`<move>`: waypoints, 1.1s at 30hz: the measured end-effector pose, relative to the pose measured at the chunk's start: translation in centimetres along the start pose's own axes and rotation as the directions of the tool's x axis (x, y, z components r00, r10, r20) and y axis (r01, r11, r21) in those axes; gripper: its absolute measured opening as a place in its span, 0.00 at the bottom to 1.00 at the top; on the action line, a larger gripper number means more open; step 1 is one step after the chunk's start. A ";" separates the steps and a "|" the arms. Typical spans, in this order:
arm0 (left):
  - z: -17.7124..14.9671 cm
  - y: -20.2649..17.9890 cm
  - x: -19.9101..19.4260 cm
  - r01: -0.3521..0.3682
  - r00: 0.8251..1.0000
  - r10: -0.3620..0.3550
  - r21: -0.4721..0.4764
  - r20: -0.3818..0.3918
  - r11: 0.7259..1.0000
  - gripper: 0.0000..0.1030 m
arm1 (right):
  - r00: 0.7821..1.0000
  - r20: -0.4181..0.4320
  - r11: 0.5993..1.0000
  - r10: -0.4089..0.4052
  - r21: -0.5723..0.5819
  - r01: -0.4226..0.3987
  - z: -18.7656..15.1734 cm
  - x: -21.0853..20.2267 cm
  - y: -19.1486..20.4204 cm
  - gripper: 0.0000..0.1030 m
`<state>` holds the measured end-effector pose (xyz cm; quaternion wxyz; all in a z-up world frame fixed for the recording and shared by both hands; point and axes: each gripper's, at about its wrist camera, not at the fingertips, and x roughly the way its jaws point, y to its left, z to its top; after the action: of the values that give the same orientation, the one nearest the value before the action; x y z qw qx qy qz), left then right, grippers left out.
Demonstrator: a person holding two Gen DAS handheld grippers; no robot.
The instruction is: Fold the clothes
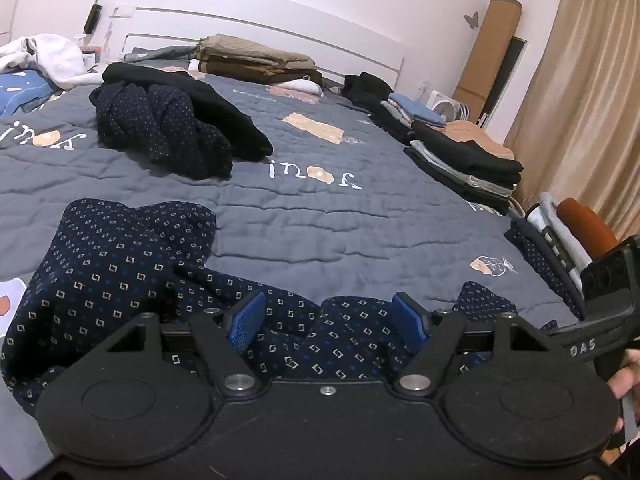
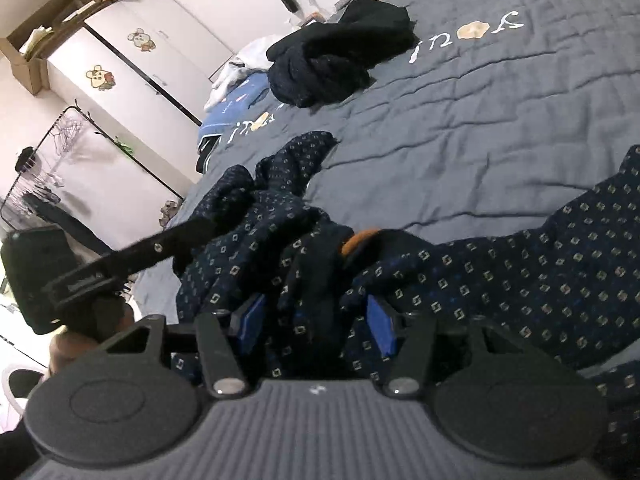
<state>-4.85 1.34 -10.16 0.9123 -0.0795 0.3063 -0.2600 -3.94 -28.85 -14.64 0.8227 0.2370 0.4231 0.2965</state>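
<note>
Grey quilted bed (image 1: 360,216) below, patterned navy garment (image 1: 120,272) crumpled along its near edge. Left gripper (image 1: 326,320) over the cloth, fingers spread, pinching nothing. Right gripper (image 2: 314,322) fingers apart, loose fold lying between.

My left black two-finger gripper with blue pads (image 1: 326,322) points slightly downward, its jaws standing apart and pressing on nothing. My right black gripper with blue pads (image 2: 316,322) also tilts down, rolled to one side, jaws parted.
</note>
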 end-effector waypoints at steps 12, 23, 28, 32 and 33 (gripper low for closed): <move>1.0 1.1 -2.1 0.107 0.992 -0.102 -0.071 0.073 0.992 0.67 | 0.970 -0.077 0.949 0.231 -0.202 -0.242 -2.2 1.1 7.8 0.08; -1.7 -1.8 0.3 0.118 0.980 -0.092 0.144 -0.175 0.983 0.71 | 0.940 -0.281 0.909 0.192 -0.310 -0.278 -5.6 4.7 11.3 0.11; -2.5 -0.9 1.0 0.050 0.975 -0.012 0.166 -0.224 0.985 0.67 | 0.956 -0.224 0.935 0.191 -0.254 -0.247 -2.2 1.5 9.0 0.16; -1.9 0.4 0.1 0.020 0.980 0.008 0.139 -0.199 0.990 0.66 | 0.980 -0.101 0.952 0.172 -0.238 -0.191 0.2 -1.7 6.5 0.29; -1.9 0.5 0.1 0.013 0.979 0.018 0.151 -0.201 0.988 0.67 | 0.984 -0.066 0.958 0.168 -0.222 -0.179 0.7 -2.3 5.6 0.31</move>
<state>-5.76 1.77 -11.89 0.8802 0.0175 0.3768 -0.2880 -6.00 -26.51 -9.35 0.8052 0.1706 0.3829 0.4193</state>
